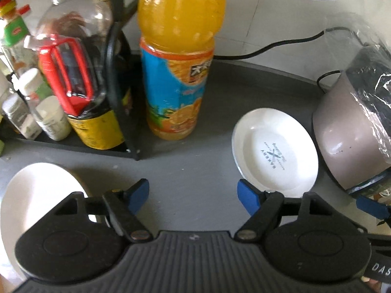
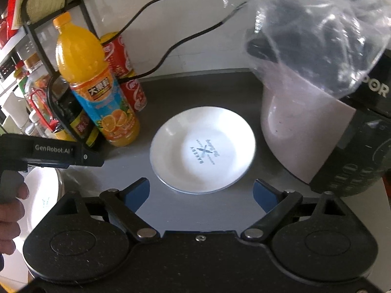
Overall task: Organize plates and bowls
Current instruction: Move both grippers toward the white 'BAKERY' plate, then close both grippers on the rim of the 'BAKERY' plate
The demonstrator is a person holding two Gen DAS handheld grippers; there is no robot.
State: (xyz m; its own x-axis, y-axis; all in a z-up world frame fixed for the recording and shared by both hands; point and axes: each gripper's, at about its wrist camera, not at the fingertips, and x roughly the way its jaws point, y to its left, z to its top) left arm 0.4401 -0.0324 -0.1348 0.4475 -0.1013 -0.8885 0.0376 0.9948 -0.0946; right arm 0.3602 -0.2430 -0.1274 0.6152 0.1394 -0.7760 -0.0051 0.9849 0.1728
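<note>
A white plate printed with a bakery logo (image 1: 276, 151) (image 2: 202, 149) lies on the grey counter, empty. In the left wrist view my left gripper (image 1: 194, 195) is open over bare counter, with this plate just right of its right finger. A second white dish (image 1: 36, 195) (image 2: 41, 195) sits under its left side, partly hidden. In the right wrist view my right gripper (image 2: 201, 194) is open, its blue fingertips flanking the near rim of the logo plate without touching it. A hand (image 2: 9, 210) holds the left gripper's black housing (image 2: 53, 152).
An orange juice bottle (image 1: 178, 56) (image 2: 97, 90) stands behind the plates. A black rack (image 1: 122, 73) beside it holds sauce bottles and jars. Red cans (image 2: 127, 73) stand by the wall. A cooker under a plastic bag (image 1: 354, 127) (image 2: 317, 97) borders the plate's right. Black cables (image 2: 158, 56) run along the back.
</note>
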